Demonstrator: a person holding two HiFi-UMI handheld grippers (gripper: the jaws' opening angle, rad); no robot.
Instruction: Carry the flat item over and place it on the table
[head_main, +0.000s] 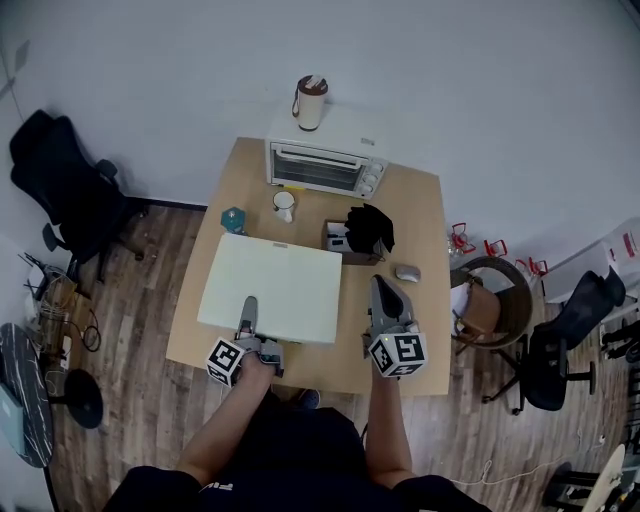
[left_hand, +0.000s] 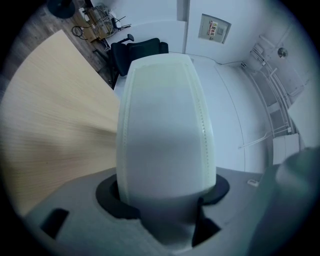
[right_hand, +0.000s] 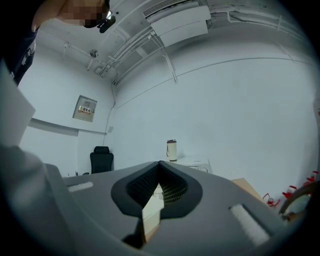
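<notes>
**Over the tabletop: flat board in the left grip**

Over the near left part of the light wooden tabletop, a pale green flat rectangular board is lying spread out. Its near edge is reaching close to the tabletop's front edge; whether it is resting fully flat is hard to tell. The left hand-held gripper is clamping that near edge, and in the left gripper view the board is filling the space between the jaws. The right hand-held gripper is hovering just beside the board's right edge, apart from it. Its jaws are meeting at the tips, grasping nothing. Behind the board, a white mug and a silver toaster oven are standing, and a grey mouse is sitting to the right.
</notes>
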